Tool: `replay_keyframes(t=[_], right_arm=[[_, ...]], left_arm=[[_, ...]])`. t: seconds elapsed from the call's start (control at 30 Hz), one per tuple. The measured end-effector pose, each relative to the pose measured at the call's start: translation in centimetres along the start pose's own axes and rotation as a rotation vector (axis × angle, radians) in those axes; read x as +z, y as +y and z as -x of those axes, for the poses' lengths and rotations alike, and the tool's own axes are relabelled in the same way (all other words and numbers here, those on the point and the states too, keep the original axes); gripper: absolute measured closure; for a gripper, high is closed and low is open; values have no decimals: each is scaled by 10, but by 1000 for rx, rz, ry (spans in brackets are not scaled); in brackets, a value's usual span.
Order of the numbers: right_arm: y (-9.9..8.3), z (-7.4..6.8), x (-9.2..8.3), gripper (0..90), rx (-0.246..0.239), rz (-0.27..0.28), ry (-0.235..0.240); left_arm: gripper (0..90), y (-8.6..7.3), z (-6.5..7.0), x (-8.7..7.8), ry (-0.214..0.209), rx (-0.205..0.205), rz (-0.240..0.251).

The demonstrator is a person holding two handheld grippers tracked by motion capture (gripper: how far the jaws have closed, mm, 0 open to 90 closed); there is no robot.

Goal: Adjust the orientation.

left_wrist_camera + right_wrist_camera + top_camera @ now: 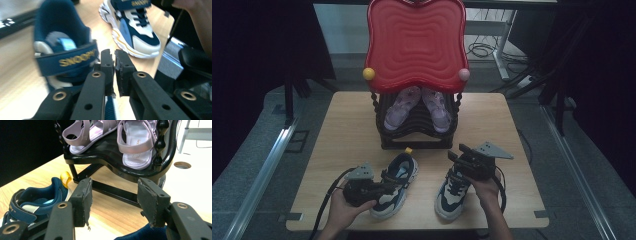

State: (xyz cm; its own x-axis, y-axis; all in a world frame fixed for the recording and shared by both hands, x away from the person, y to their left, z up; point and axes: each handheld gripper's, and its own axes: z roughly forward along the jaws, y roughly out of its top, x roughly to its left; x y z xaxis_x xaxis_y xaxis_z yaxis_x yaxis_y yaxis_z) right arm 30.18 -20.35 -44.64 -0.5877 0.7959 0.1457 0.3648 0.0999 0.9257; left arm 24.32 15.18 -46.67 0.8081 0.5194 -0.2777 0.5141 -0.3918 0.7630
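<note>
Now, going from left to right with the black rack (419,131) at the table's (347,125) far middle as the landmark: the left gripper (379,189) sits in front of the rack and to its left, held in a hand (343,207) that comes in from the near edge. In the left gripper view its 2 black jaws are pressed nearly together, with just a thin slit between the pads, and nothing can be seen pinched in that slit. The left shoe (396,184), a navy and white sneaker with a SNOOPY strap (67,61), lies just in front of the rack, toe toward the person, and the jaws reach it from its left side, at the strap. A yellow heel loop (409,150) points at the rack's base.

Right of it, also in front of the rack, lies the right shoe (452,192), well apart from its mate. The right gripper (460,159) rests over its heel end, held by the other hand (486,189). In the right gripper view its 2 jaws are spread wide, with a bit of navy heel (140,233) low between them; the pads touch nothing that shows.

On the rack's lower shelf sit 2 pink sandals (418,106), under a red top (416,42).
</note>
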Motion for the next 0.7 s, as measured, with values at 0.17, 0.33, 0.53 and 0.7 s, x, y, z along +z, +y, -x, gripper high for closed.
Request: replay_keyframes(t=[0.17,0.33,0.53,0.7], right_arm=[[0,-2,-1,461,13,9,15],[-2,-4,3,460,12,-5,26],[-3,-4,6,460,16,-12,41],[-3,-3,4,459,19,-11,33]], left_arm=[[883,-3,7,17,-13,22,-67],[885,-5,10,29,-16,36,-100],[885,-8,13,37,2,43,-144],[885,-13,16,40,1,35,-176]])
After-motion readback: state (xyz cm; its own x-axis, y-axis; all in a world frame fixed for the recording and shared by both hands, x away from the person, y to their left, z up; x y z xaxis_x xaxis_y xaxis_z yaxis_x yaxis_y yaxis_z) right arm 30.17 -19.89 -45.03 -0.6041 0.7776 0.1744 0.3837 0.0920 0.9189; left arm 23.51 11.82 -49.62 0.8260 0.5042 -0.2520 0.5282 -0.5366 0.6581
